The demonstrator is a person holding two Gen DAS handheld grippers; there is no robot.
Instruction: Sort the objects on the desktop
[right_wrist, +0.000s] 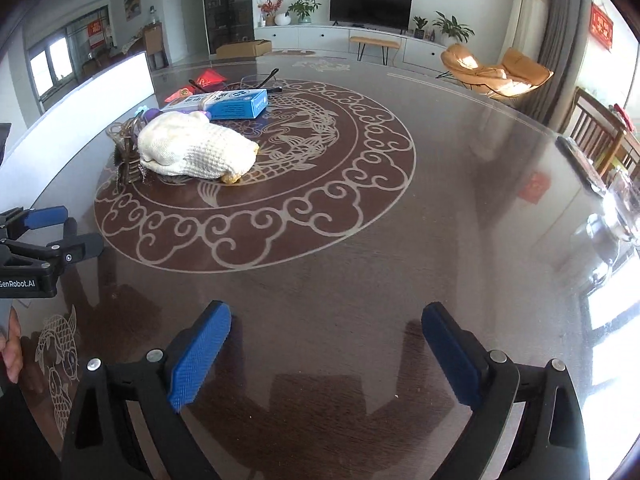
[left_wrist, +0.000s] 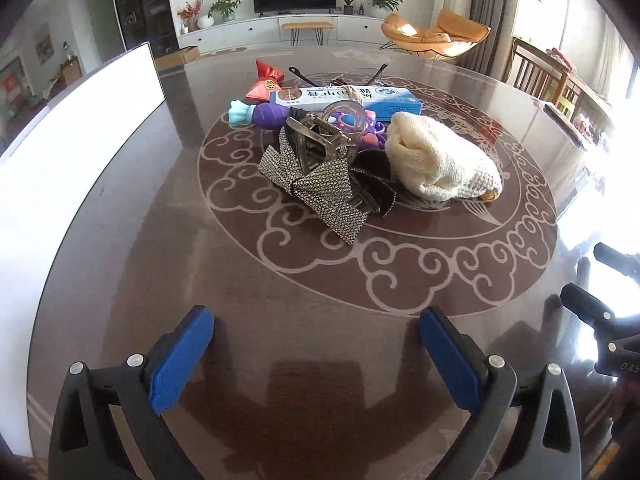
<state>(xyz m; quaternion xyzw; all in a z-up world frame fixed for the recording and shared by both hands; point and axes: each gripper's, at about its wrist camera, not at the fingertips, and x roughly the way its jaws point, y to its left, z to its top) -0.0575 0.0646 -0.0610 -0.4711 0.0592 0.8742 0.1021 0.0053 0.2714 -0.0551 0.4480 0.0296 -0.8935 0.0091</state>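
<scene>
A pile of small objects lies at the middle of the round dark table (left_wrist: 280, 340): a rhinestone bow (left_wrist: 320, 188), a clear hair claw (left_wrist: 320, 136), a cream knit glove (left_wrist: 440, 160), a blue and white box (left_wrist: 348, 100), a purple toy (left_wrist: 260, 114), a red packet (left_wrist: 266, 80) and glasses (left_wrist: 340, 76). The glove (right_wrist: 196, 152) and box (right_wrist: 224, 104) also show in the right wrist view. My left gripper (left_wrist: 316, 356) is open and empty, well short of the pile. My right gripper (right_wrist: 326, 348) is open and empty over bare table, right of the pile.
A white board (left_wrist: 72, 152) stands along the table's left edge. The right gripper's black frame (left_wrist: 600, 320) shows at the right of the left wrist view, and the left gripper (right_wrist: 44, 232) at the left of the right wrist view. Wooden chairs (right_wrist: 596, 140) stand at right.
</scene>
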